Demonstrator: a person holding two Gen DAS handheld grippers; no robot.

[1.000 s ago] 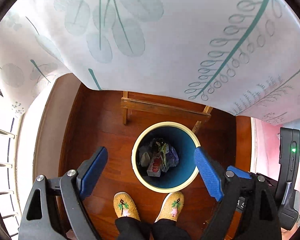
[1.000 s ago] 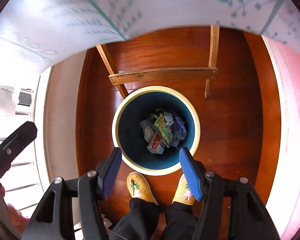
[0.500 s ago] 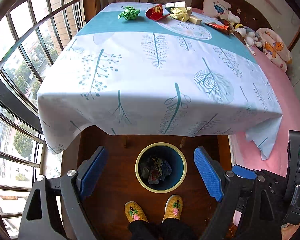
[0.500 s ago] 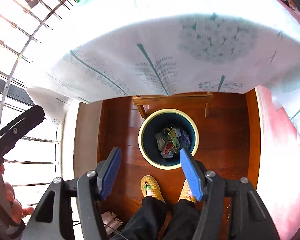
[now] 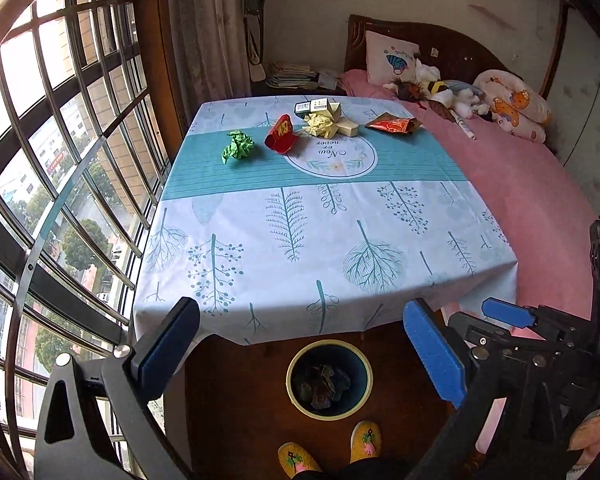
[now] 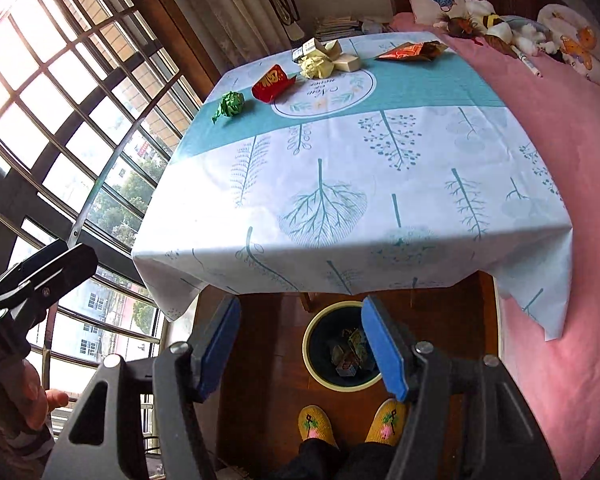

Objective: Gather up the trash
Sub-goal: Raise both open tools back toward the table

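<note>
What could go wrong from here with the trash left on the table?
The scraps sit at the far side of the table; reaching from here could drag the tablecloth. The green paper ball lies near the window-side edge and may be knocked off. The bin stands partly under the cloth's hem, so drops could miss. Both hand-held grippers are open and empty.

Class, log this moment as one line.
left gripper open | right gripper open | trash on table | bin partly filled

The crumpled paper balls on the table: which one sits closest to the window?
The green paper ball, alone at the table's window-side end. The yellow paper ball lies farther in, beside the small boxes, beyond the red packet.
</note>
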